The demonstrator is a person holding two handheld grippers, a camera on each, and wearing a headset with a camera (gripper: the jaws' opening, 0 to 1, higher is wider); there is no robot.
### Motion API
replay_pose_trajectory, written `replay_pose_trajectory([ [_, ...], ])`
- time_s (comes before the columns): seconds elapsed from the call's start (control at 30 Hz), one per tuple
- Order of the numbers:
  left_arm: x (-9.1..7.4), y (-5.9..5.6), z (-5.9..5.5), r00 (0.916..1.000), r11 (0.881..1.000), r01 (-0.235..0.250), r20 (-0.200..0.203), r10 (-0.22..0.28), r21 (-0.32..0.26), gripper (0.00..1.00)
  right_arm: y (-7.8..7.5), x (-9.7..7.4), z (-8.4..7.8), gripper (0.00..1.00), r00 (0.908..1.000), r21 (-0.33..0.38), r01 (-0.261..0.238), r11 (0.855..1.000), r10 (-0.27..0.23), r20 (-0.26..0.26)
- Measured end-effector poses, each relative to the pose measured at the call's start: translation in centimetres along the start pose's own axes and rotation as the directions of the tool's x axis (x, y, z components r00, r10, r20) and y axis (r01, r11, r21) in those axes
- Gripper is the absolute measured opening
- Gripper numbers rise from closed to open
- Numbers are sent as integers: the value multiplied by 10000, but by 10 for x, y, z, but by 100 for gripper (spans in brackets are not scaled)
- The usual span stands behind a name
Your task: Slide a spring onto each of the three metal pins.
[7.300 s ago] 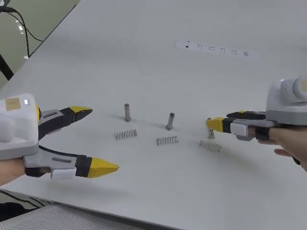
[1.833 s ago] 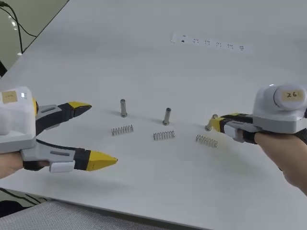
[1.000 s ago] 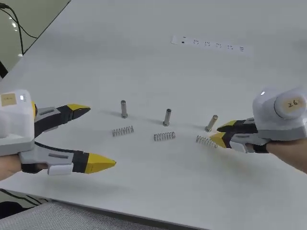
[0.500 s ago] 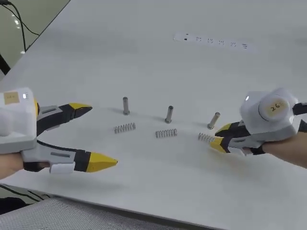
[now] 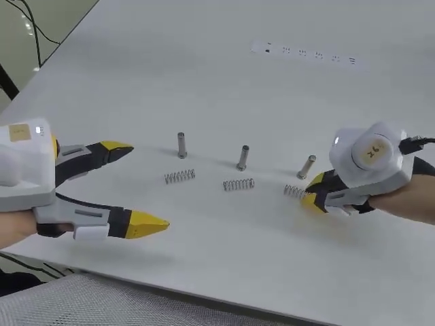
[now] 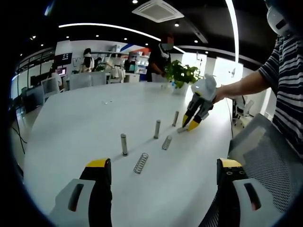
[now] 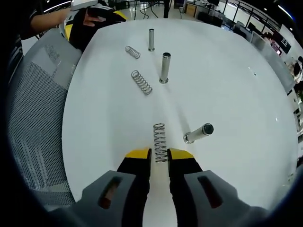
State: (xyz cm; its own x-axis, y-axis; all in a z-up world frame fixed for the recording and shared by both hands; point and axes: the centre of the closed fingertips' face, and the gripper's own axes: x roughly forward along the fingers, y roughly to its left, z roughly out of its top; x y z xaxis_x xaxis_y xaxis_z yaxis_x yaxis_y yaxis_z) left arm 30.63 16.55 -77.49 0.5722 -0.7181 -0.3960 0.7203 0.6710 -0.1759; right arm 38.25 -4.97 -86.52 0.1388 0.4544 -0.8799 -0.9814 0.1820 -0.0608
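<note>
— Where are the pins?
— 3 bare metal pins stand in a row on the white worktop (image 5: 224, 88): left pin (image 5: 181, 145), middle pin (image 5: 242, 157), right pin (image 5: 307, 167).
— And the springs?
— 3 coils lie flat, 1 just in front of each pin: left spring (image 5: 179, 177), middle spring (image 5: 238, 184), right spring (image 5: 294, 191). The right spring's near end sits between the right gripper (image 7: 160, 153) jaws.

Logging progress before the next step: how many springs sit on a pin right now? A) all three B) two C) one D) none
D: the left spring, middle spring and right spring all lie flat on the table.
</note>
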Motion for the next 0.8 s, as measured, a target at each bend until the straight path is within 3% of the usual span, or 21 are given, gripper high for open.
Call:
replay_pose_trajectory([
  [0.27,1,-3,1,9999,9999,92,44,-92,-39,92,3,-1,1,13,9999,-446,-112,9989,111,-22],
  [0.5,8,-10,3,9993,9992,363,-16,-362,142,91,11,-17,10,13,9993,-993,-164,9949,196,320],
  [0.8,24,-32,7,9922,9903,1239,-247,-1226,625,85,26,-31,23,13,9984,-1925,-223,9810,318,464],
])
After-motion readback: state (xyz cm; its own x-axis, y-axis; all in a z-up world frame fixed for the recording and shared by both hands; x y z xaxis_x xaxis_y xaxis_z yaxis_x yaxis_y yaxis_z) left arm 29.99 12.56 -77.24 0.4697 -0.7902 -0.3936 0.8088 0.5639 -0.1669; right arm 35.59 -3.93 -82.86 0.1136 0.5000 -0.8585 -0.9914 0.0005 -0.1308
